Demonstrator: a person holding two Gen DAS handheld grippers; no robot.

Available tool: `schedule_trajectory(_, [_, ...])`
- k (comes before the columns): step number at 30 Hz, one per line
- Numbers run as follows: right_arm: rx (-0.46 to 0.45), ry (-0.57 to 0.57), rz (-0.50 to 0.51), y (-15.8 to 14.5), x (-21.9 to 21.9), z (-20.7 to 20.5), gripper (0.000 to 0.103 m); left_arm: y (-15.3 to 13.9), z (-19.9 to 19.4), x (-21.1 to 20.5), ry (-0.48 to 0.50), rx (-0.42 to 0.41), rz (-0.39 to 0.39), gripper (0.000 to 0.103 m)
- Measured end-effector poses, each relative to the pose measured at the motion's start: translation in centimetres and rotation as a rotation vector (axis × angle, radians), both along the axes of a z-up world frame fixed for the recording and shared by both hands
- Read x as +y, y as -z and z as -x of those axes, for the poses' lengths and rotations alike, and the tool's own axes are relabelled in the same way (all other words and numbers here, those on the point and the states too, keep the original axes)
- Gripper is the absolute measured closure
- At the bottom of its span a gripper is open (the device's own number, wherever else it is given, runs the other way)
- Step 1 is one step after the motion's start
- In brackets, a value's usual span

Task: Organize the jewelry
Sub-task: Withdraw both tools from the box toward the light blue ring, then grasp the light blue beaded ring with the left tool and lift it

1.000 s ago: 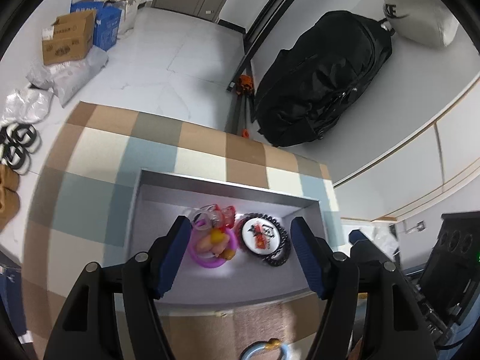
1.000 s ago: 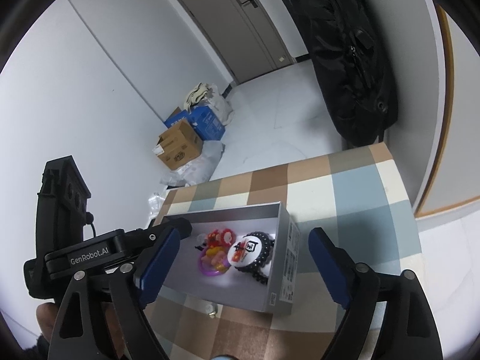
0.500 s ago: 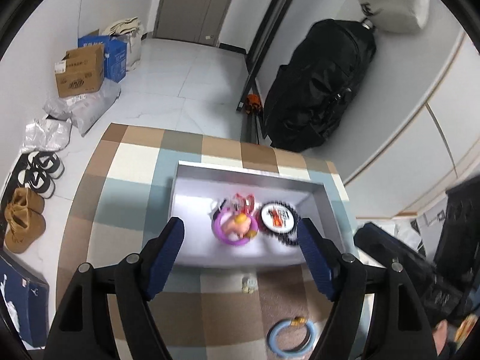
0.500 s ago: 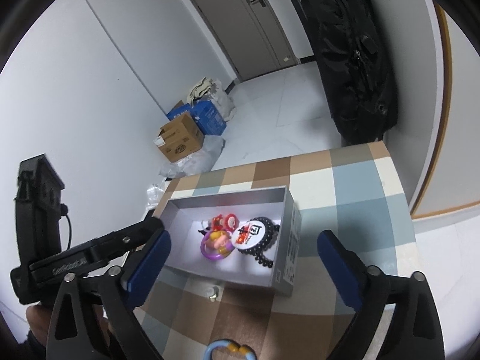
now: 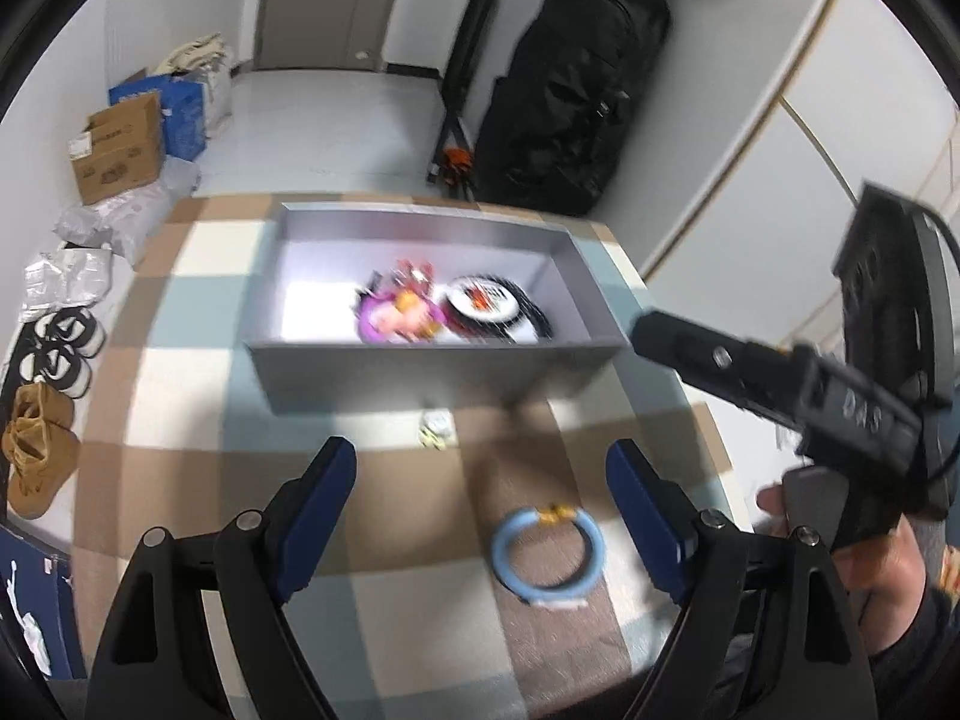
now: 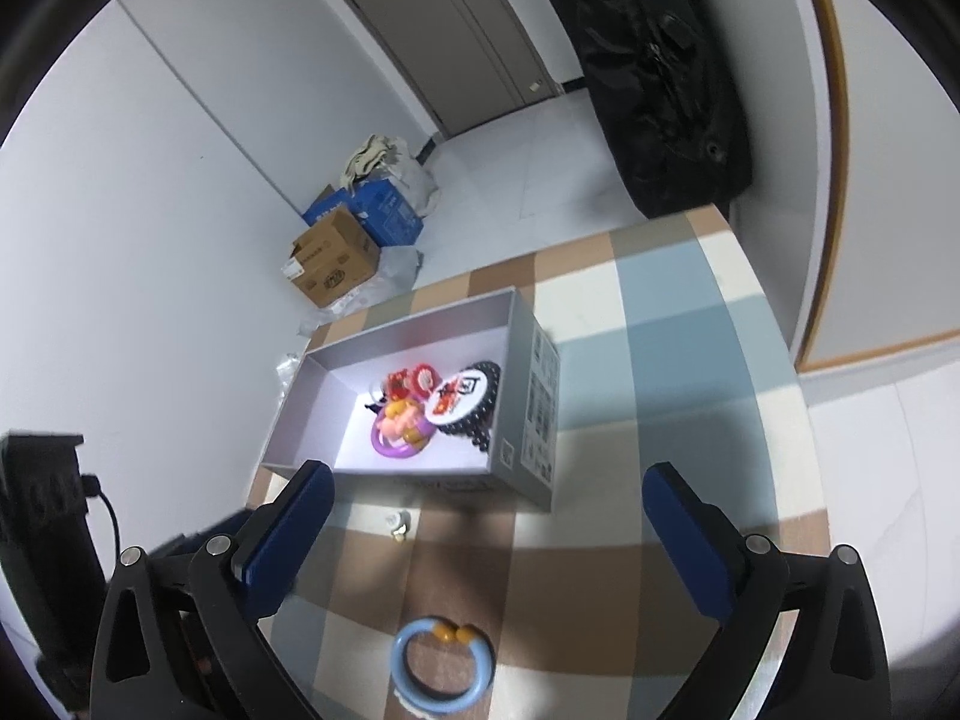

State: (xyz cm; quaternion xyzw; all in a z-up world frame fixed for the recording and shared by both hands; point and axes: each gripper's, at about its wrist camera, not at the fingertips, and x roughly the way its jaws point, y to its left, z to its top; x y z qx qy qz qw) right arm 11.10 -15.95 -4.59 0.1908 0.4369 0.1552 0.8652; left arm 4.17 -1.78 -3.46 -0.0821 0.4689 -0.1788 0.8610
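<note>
Both grippers, left (image 5: 480,492) and right (image 6: 486,516), have just spread their fingers, empty, above a blue ring (image 6: 443,657) on the checked surface (image 6: 660,324); box (image 6: 540,396) beyond, black bag (image 5: 570,96) behind.

Grey box (image 6: 528,414) on brown, blue, cream checked cloth (image 6: 660,324). Inside box: purple ring (image 6: 393,447), red charms (image 6: 411,381), black beads (image 6: 480,420). Near box, light-blue bangle (image 6: 441,663) with orange beads.

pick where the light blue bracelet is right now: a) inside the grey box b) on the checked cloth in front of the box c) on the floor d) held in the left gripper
b: the light blue bracelet lies flat on the checked cloth, outside the grey box.
</note>
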Motion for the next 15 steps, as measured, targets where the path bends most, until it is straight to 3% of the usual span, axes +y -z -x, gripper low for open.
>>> schedule_trajectory(4, [0.023,0.008,-0.003,0.3,-0.3,0.4,0.000,1.2,0.5,-1.0,0.053,0.058,-0.002,0.021])
schedule_trajectory(9, [0.029,0.029,-0.008,0.2,-1.0,0.9,0.000,2.7,0.9,-0.9,0.031,0.105,0.001,0.021])
schedule_trajectory(15, [0.035,0.055,-0.017,0.1,-1.9,1.1,0.000,3.3,1.3,-2.6,0.096,0.117,-0.025,0.021])
